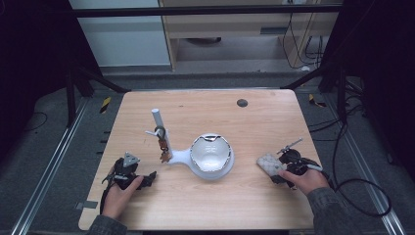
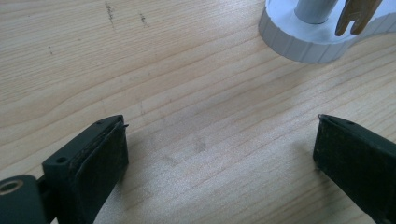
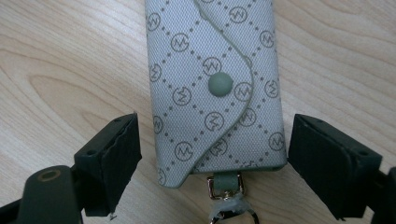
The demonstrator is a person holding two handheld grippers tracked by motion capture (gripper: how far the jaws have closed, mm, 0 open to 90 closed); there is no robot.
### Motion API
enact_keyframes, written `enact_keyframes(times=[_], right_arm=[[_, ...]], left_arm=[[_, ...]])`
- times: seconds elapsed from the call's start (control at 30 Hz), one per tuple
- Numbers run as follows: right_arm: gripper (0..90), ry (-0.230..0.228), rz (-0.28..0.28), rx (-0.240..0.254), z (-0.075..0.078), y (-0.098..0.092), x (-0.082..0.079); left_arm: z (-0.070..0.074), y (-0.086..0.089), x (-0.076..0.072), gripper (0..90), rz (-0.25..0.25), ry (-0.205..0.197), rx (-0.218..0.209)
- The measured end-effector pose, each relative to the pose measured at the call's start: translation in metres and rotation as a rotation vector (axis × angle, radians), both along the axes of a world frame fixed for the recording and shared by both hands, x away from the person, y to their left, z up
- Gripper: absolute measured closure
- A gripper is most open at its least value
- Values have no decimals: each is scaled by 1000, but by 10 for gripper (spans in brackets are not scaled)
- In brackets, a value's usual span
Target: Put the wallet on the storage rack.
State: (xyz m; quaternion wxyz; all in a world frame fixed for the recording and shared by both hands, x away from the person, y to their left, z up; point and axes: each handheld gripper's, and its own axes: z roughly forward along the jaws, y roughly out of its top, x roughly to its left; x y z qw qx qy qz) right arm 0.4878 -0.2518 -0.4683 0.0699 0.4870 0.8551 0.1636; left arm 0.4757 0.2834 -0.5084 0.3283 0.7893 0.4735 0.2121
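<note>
Pouch (image 3: 215, 88) lies flat between right gripper (image 3: 212, 154)'s half-open jaws, both pads just clear of its sides, hand low over table (image 3: 70, 56), gripping nothing.

Stand (image 1: 161, 134) + bowl (image 1: 210, 152) block mid-table (image 1: 264, 117); edges free.

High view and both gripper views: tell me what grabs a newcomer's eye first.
The white stand at mid-table, with its upright post and a shiny white bowl on its round base. Next, the patterned grey key pouch with a snap button lies flat on the wooden table between the jaws of the right gripper, which do not touch it. The left gripper rests open near the stand.
</note>
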Motion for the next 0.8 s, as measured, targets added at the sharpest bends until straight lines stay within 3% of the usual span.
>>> enact_keyframes(times=[0.8], right_arm=[[240, 22, 4, -18, -7, -1, 1]], left_arm=[[0, 0, 0, 24, -8, 1, 5]])
